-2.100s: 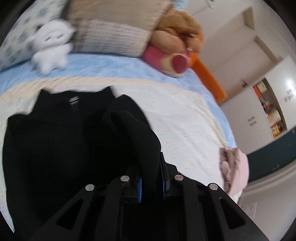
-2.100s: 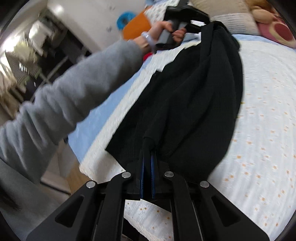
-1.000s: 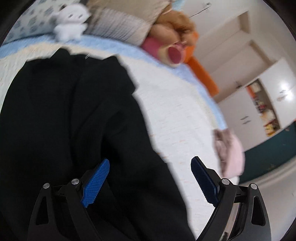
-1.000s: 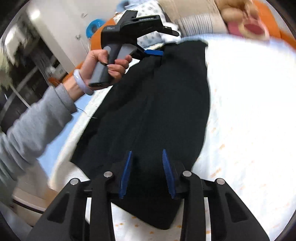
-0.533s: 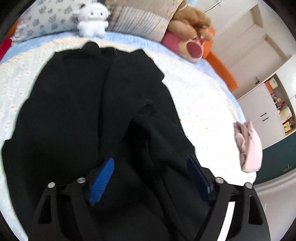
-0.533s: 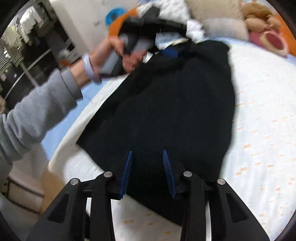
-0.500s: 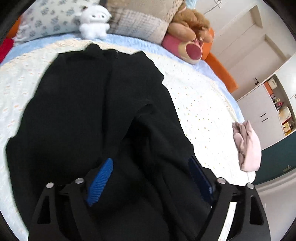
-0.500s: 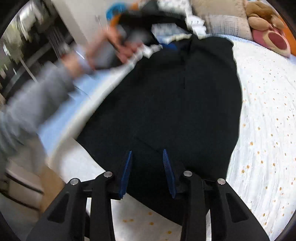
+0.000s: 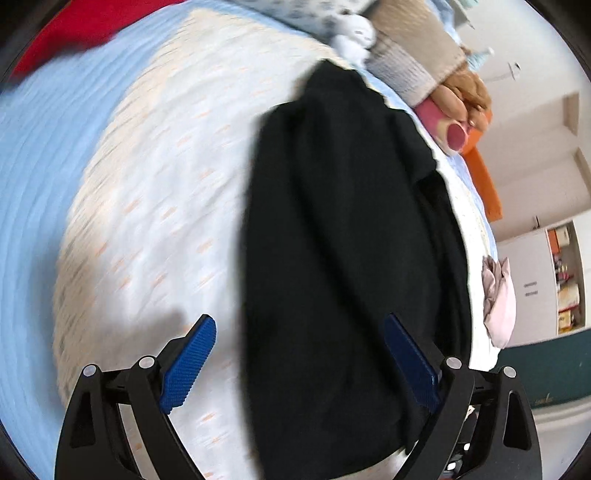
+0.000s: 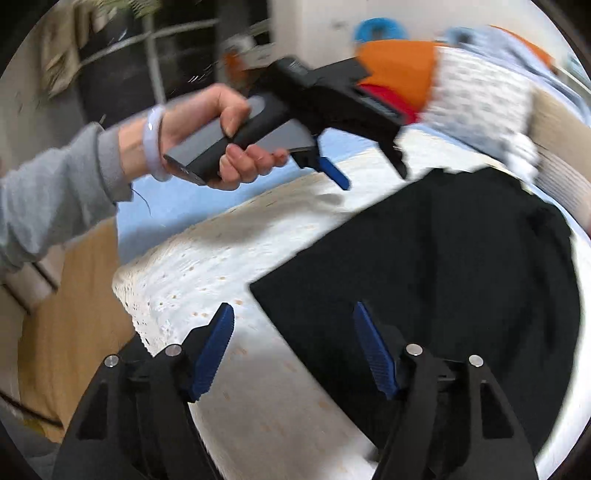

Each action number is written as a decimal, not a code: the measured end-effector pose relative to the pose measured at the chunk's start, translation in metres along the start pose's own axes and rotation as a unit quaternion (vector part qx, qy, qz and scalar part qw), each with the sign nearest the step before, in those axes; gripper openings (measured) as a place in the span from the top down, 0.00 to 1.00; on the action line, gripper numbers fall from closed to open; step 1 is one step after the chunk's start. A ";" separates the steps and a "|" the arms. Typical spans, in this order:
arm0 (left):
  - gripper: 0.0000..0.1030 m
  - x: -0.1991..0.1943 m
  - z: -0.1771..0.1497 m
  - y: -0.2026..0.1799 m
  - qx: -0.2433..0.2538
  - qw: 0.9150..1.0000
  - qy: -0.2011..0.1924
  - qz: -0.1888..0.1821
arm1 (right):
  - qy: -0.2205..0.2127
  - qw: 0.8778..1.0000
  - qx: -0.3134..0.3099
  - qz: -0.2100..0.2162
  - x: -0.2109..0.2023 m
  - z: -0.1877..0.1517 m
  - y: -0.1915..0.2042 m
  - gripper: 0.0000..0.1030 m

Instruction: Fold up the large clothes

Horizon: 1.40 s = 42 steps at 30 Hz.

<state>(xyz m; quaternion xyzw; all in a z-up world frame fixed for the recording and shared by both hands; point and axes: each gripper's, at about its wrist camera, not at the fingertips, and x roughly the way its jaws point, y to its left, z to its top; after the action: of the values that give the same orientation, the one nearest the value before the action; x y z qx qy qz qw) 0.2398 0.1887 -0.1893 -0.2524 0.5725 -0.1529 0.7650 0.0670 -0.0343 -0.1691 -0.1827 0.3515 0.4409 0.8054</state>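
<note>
Both grippers, clamped on the black garment (image 9: pixel 343 236) two seconds ago, now hover wide open and empty, the left gripper (image 9: pixel 299 358) and right gripper (image 10: pixel 293 349) above the garment lying folded lengthwise on the bedspread (image 9: pixel 155 192), so regrasping an end for the crosswise fold likely comes next.

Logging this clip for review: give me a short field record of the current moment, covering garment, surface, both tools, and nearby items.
garment: black top, lying folded lengthwise on the bed
surface: white dotted bedspread
left tool: open, holding nothing, over the garment's edge
right tool: open, holding nothing, near the garment's corner
nearby: white plush toy, pink cloth at the bed edge
image quality: motion blur in both views
</note>
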 end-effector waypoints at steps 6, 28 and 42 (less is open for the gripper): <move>0.09 -0.001 -0.023 0.057 -0.042 0.999 -0.010 -0.022 | 0.071 0.995 -0.050 -0.045 0.094 0.016 0.015 0.44; 0.09 -0.021 0.025 0.020 -0.010 0.998 -0.043 -0.042 | -0.043 0.991 0.124 -0.012 0.054 0.024 -0.034 0.98; 0.09 0.038 0.107 -0.021 -0.050 0.998 -0.038 -0.024 | -0.130 0.970 0.198 0.063 -0.056 0.020 -0.057 0.97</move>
<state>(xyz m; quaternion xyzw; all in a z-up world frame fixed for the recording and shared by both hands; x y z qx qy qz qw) 0.3540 0.1735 -0.1848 -0.3095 0.5440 -0.1326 0.7685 0.1028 -0.0861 -0.1161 0.0616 0.3344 0.4321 0.8353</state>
